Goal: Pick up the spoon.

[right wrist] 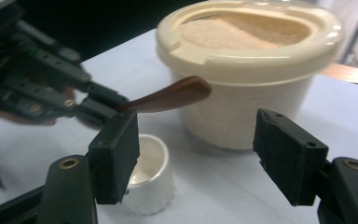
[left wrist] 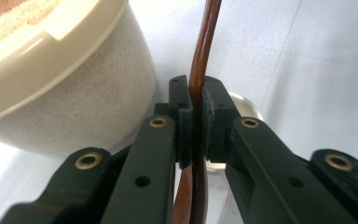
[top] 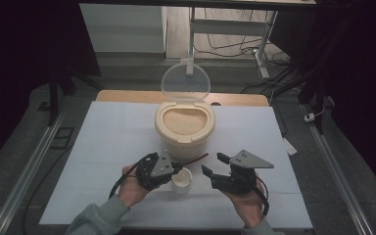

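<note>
One brown spoon (left wrist: 200,56) sits clamped in the left hand-held gripper (left wrist: 196,126).

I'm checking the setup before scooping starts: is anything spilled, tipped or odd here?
Nothing stands out. The grain container stands upright with its lid raised, the small white cup is upright, and the left gripper holds the brown spoon.

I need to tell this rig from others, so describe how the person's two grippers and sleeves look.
Both the left gripper and the right gripper are black, with two blocky jaws on arms set with brass-coloured rivets. Each carries a grey three-cornered plate on top and trails a dark cable. The sleeves are grey-green.
</note>
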Tool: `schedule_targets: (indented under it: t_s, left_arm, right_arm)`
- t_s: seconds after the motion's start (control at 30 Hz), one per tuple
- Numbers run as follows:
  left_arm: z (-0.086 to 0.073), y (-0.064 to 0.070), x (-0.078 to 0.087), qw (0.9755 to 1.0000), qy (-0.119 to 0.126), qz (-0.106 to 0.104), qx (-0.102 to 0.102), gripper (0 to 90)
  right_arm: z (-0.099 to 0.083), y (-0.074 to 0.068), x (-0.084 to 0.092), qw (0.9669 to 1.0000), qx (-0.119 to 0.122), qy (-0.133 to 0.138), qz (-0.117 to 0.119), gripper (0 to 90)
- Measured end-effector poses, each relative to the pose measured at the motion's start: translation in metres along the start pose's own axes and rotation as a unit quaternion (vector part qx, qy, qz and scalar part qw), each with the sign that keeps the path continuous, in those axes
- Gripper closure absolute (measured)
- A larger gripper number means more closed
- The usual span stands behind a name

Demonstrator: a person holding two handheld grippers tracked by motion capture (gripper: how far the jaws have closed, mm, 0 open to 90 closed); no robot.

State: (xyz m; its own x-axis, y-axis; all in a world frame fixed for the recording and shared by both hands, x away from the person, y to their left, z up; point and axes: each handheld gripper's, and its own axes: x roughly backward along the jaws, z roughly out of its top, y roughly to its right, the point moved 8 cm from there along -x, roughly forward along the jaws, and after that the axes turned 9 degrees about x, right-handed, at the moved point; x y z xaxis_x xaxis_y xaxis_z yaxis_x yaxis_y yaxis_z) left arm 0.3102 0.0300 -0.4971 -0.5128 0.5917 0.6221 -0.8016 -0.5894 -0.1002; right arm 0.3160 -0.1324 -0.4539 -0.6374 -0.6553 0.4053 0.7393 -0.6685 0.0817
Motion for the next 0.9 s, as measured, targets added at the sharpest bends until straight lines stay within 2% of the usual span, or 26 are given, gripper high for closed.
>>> schedule_targets:
  t_s: [0.1, 0.13, 0.23, 0.3, 0.43, 0.5, 0.57, 0.6, 0.63, 0.67, 0.77, 0.9]
  left_arm:
    - [0.002, 0.001, -0.001, 1.0, 0.007, 0.007, 0.001, 83.7]
    - [0.002, 0.001, -0.001, 0.9999, 0.009, 0.01, 0.002, 83.7]
    - [0.004, 0.002, -0.002, 0.9997, 0.016, 0.019, 0.002, 83.6]
    - [0.004, 0.001, -0.002, 0.9994, 0.019, 0.028, 0.001, 83.6]
    - [0.005, 0.001, -0.003, 0.9985, 0.024, 0.05, -0.003, 83.6]
    - [0.005, 0.001, -0.003, 0.9982, 0.025, 0.054, -0.004, 83.7]
    - [0.005, 0.001, -0.004, 0.9978, 0.024, 0.061, -0.007, 83.7]
    - [0.006, 0.001, -0.005, 0.9974, 0.026, 0.067, -0.008, 83.7]
    - [0.006, 0.001, -0.005, 0.9974, 0.026, 0.067, -0.008, 83.7]
    - [0.006, 0.001, -0.005, 0.9971, 0.027, 0.071, -0.009, 83.7]
    - [0.006, 0.002, -0.007, 0.9961, 0.026, 0.083, -0.016, 83.7]
    - [0.006, 0.004, -0.01, 0.9947, 0.024, 0.097, -0.023, 83.6]
  right_arm:
    - [-0.001, 0.003, 0.001, 0.9996, -0.024, 0.007, -0.008, 32.4]
    - [-0.001, 0.003, 0.001, 0.9996, -0.024, 0.007, -0.008, 32.4]
    - [0.0, 0.003, 0.0, 0.9984, -0.052, 0.013, -0.016, 33.1]
    - [0.0, 0.002, 0.0, 0.998, -0.059, 0.016, -0.02, 33.5]
    - [-0.001, -0.006, -0.005, 0.9951, -0.09, 0.017, -0.037, 35.1]
    - [-0.002, -0.011, -0.008, 0.9936, -0.104, 0.016, -0.039, 35.7]
    - [-0.002, -0.012, -0.009, 0.9929, -0.11, 0.014, -0.043, 36.1]
    - [-0.001, -0.016, -0.012, 0.9913, -0.122, 0.016, -0.049, 37.4]
    - [-0.001, -0.016, -0.012, 0.9913, -0.122, 0.016, -0.049, 37.4]
    - [-0.001, -0.02, -0.016, 0.9892, -0.134, 0.022, -0.054, 39.1]
    - [0.003, -0.024, -0.02, 0.9873, -0.143, 0.033, -0.06, 40.9]
    - [0.007, -0.021, -0.023, 0.9822, -0.167, 0.044, -0.075, 46.0]
